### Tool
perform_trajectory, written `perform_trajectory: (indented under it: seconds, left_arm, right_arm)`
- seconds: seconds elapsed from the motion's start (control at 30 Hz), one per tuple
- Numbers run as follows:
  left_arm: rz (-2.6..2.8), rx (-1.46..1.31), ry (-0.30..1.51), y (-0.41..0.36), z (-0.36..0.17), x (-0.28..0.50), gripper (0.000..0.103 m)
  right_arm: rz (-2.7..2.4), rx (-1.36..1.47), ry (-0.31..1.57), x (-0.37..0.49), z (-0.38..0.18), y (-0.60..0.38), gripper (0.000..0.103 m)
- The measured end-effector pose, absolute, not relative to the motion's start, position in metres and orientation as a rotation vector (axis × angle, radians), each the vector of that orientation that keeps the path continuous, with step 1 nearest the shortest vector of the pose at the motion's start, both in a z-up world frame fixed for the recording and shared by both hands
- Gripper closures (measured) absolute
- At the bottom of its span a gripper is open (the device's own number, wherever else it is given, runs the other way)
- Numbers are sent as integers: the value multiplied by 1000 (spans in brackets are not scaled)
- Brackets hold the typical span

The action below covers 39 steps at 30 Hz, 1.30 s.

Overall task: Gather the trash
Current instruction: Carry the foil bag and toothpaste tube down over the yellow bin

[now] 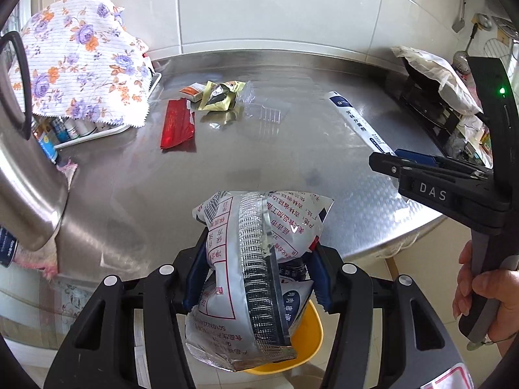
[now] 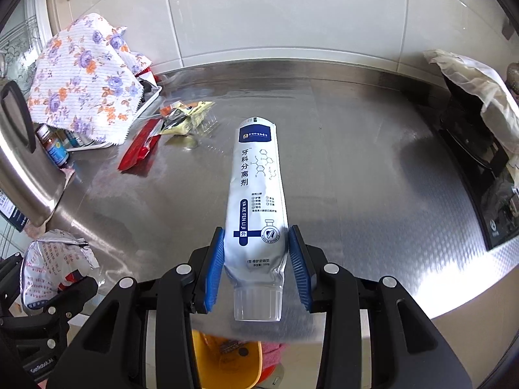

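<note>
My left gripper (image 1: 258,274) is shut on a crumpled silver snack bag (image 1: 227,236) with red print, held above the counter's front edge. Under it shows a yellow bin (image 1: 309,334). My right gripper (image 2: 258,261) is shut on a white toothpaste tube (image 2: 256,175), clear cap toward the camera, blue pads (image 2: 214,269) pressing its lower body. The yellow bin (image 2: 207,356) lies below it too. In the left wrist view, the right gripper (image 1: 386,157) holds the tube (image 1: 356,120) at the right. The bag (image 2: 48,269) shows at lower left in the right wrist view.
On the steel counter (image 1: 292,168) lie a red wrapper (image 1: 176,124), a gold wrapper (image 1: 220,95), a small orange box (image 1: 193,92) and a clear plastic tray (image 1: 266,110). A floral cloth (image 1: 81,55) covers bottles at left, beside a steel kettle (image 1: 22,178). A black stove (image 1: 431,113) stands right.
</note>
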State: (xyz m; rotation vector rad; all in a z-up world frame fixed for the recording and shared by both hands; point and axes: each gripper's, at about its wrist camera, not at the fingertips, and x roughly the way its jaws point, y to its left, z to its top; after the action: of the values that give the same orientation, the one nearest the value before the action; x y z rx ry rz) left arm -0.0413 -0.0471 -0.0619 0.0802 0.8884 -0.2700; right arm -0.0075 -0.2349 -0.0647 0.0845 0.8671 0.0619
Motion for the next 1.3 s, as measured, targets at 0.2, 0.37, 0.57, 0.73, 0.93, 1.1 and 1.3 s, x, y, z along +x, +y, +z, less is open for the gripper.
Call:
perform_trajectory:
  seconds: [0.2, 0.37, 0.57, 0.73, 0.93, 1.1, 1.3]
  left_arm:
    - [-289, 97, 870, -33, -54, -74, 49]
    - [-308, 108, 862, -21, -53, -102, 49]
    - [-338, 134, 862, -12, -57, -135, 49]
    - [-361, 151, 879, -10, -63, -156, 49]
    - [-369, 159, 905, -13, -72, -176, 49]
    - [-366, 158, 939, -21, -82, -186, 49]
    - [-363, 165, 981, -33, -97, -194, 49]
  right_arm:
    - [43, 99, 854, -50, -60, -227, 63]
    - [21, 118, 841, -88, -58, -219, 63]
    - [-3, 132, 823, -127, -52, -211, 63]
    - [-12, 130, 814, -159, -49, -204, 63]
    - [5, 126, 826, -191, -52, -200, 63]
    - [30, 116, 854, -210, -60, -199, 63]
    - [76, 98, 893, -226, -69, -199, 62]
